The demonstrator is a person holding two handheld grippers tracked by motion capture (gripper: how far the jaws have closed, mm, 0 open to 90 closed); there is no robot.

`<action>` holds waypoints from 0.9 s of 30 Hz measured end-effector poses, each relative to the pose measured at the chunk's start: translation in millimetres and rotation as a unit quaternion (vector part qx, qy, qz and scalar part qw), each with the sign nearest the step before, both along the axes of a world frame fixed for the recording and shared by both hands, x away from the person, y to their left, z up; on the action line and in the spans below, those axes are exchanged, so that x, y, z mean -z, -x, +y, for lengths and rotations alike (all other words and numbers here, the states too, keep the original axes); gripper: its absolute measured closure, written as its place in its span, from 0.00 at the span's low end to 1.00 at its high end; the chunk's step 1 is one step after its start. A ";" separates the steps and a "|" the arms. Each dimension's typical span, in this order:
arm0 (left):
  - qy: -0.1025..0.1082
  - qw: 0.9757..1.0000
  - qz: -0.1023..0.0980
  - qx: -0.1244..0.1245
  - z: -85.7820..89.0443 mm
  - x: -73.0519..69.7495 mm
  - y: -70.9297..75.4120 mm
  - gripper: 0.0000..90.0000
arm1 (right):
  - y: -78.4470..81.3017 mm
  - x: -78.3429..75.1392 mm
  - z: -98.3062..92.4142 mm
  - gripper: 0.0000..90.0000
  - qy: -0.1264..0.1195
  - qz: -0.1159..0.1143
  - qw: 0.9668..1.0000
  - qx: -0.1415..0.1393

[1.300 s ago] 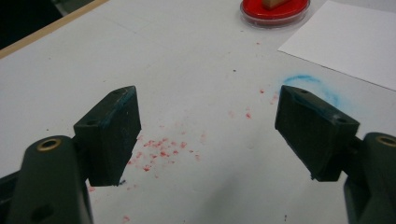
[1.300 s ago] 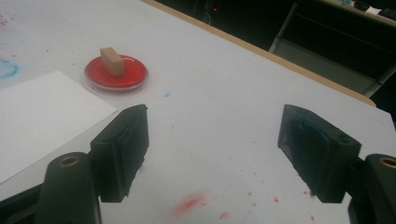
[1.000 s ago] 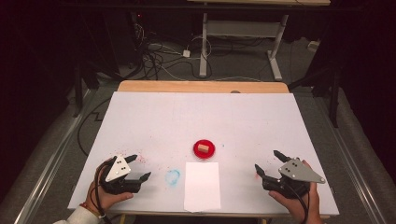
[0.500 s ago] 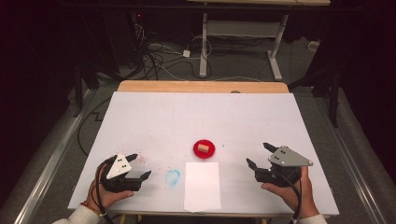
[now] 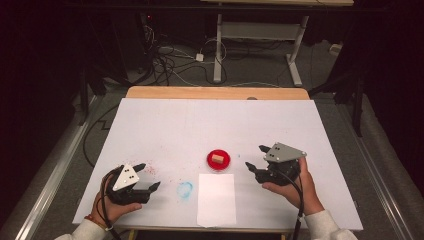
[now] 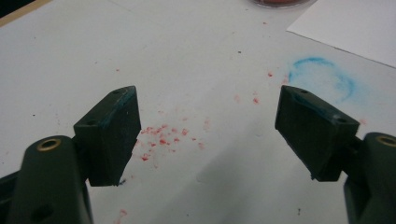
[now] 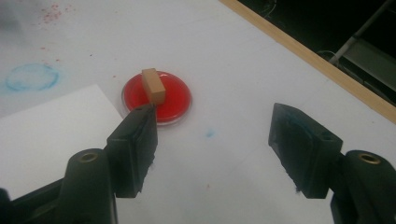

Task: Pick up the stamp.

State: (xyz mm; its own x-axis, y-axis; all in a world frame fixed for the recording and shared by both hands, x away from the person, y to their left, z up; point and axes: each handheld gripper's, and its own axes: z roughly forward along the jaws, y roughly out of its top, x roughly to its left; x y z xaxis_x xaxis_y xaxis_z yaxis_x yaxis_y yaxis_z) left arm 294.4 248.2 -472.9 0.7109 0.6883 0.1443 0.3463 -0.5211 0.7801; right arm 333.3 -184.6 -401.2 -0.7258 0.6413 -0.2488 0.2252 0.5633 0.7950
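Broadly, a matte white worktop (image 5: pixel 165 125) with a wooden far edge was seen. A rectangular white paper sheet (image 5: pixel 216 199) lay at its near edge, just behind it a round glossy red dish (image 5: pixel 219 160) bearing a small tan block (image 5: pixel 217 158). The right gripper (image 5: pixel 255 159), jaws apart and just closing on nothing, was held beside the dish. The left gripper (image 5: pixel 149 176) was held empty, jaws apart, near the left corner.

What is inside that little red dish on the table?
A small tan block stands in the red dish, on its glossy red surface. What lies directly beneath the block is covered by it.
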 end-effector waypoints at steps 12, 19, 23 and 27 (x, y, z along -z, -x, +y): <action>0.002 1.000 0.004 -0.002 3.7 1.2 4.4 0.24 | -36.2 5.4 57.2 0.49 0.069 0.055 0.993 -0.077; -0.001 1.000 0.003 0.001 4.1 1.2 6.5 0.24 | -64.1 24.1 81.4 0.60 0.106 0.104 0.986 -0.081; -0.001 1.000 0.001 0.004 3.4 0.8 7.3 0.24 | -72.5 31.8 90.3 0.62 0.112 0.125 0.981 -0.094; 0.000 1.000 0.002 0.005 3.9 0.8 7.4 0.24 | -75.8 37.0 96.9 0.66 0.124 0.133 0.979 -0.096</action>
